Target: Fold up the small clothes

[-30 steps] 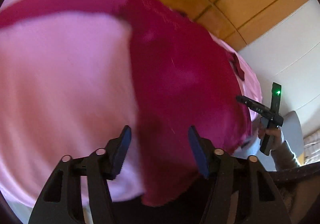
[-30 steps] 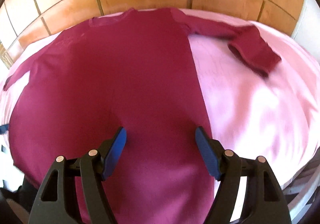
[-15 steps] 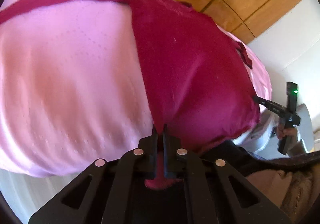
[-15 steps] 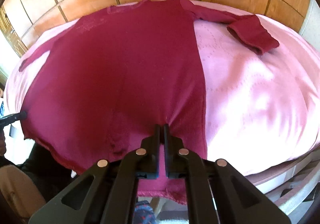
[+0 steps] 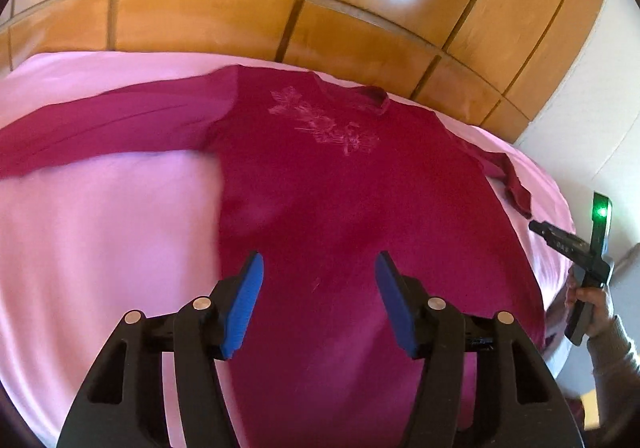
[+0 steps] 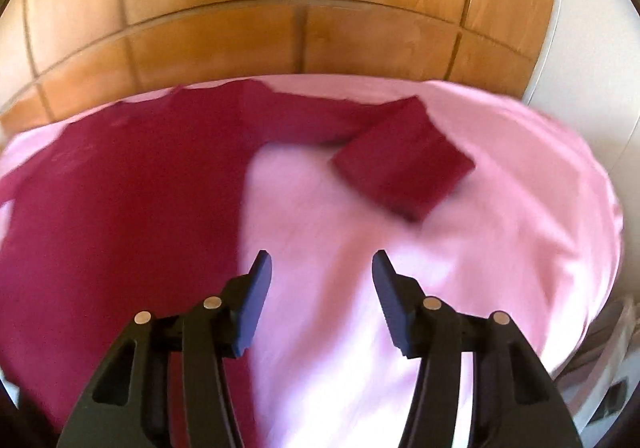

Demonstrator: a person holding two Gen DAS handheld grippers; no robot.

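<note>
A soft crimson long-sleeved top [image 5: 344, 200] with a faint floral print lies flat on the smooth pink bedsheet [image 5: 100, 240]. Both the left hand-held gripper [image 5: 318, 298] and right hand-held gripper [image 6: 322, 302] hover above, blue-padded jaws opening, nothing between them.

We are in a bedroom at home: a bed with a pink sheet [image 5: 100, 228] fills the frame, with a brown wooden headboard [image 6: 300, 8] across the top.
</note>
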